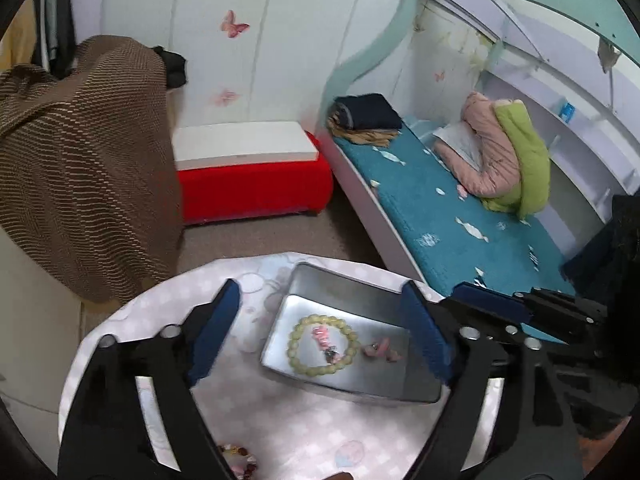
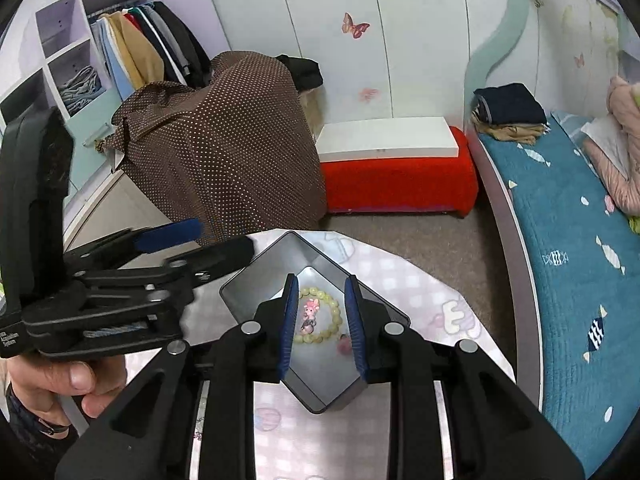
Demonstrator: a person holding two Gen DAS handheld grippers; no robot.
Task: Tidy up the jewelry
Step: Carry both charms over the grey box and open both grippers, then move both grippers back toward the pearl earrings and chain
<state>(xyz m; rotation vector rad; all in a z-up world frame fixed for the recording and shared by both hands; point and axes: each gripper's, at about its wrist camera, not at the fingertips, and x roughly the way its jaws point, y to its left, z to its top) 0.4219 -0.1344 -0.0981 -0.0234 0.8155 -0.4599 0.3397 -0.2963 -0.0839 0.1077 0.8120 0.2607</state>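
An open metal tin [image 1: 340,292] [image 2: 256,276] stands on a round table with a pink checked cloth [image 1: 304,432] [image 2: 404,280]. Inside lie a pale green bead bracelet [image 1: 296,354] [image 2: 334,312], a pink charm [image 1: 321,336] [image 2: 311,308] within its ring, and a small pink piece [image 1: 382,351] beside it. My left gripper [image 1: 320,338] [image 2: 208,246] hangs over the tin, open wide and holding nothing. My right gripper [image 2: 322,320] [image 1: 452,298] hovers over the tin too, its jaws a narrow gap apart with nothing between them. More red and pink beads [image 1: 240,460] lie on the cloth by the near edge.
A hand [image 2: 68,380] holds the left gripper. Behind the table are a brown cloth-covered heap [image 2: 224,140], a red bench [image 2: 400,184] with a white board on top, and a bed with a teal cover [image 2: 568,240] and folded clothes. An open wardrobe [image 2: 132,48] stands at left.
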